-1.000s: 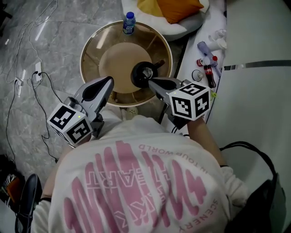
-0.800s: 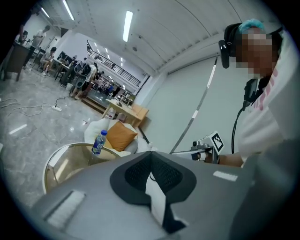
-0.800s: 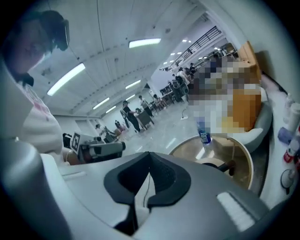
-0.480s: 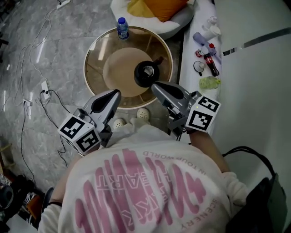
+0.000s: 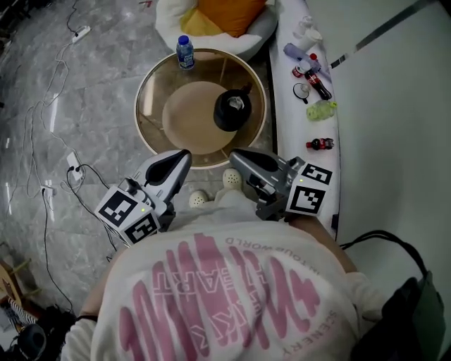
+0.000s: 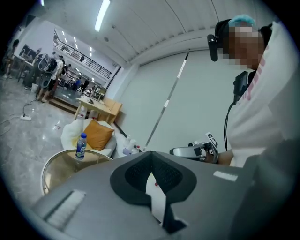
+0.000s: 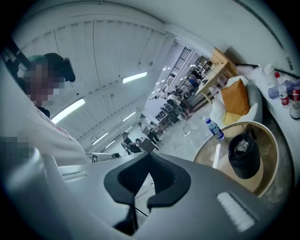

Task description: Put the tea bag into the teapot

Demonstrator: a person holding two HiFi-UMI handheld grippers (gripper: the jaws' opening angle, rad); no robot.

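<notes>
Teapot (image 5: 232, 111): black, upright on the table, out beyond the tips of both pairs of jaws and well apart from them; nearer the right pair than the left.
Tea bag (image 5: 236, 103): a small pale thing shows in the teapot's open top; it is too small to make out more.
Table (image 5: 158, 84): round glass top with a tan disc under it, ahead of both pairs of jaws; its near rim lies just beyond the tips.
Right gripper (image 5: 235, 154): jaws closed tight together with nothing between them, pointing toward the table's near edge.
Left gripper (image 5: 184, 154): jaws closed with nothing between them, tips angled in toward the right pair but apart from it.
Water bottle (image 5: 184, 51): upright at the table's far rim, farthest from the jaws, on the left pair's side.
Shoes (image 5: 232, 178): two pale perforated ones on the floor, below and between the two pairs of jaws.
Ledge (image 5: 296, 120): white, out to the side of the right jaws, carrying a cola bottle (image 5: 315, 83) and other small items.
Cushion (image 5: 225, 10): orange, on a white seat beyond the table.
</notes>
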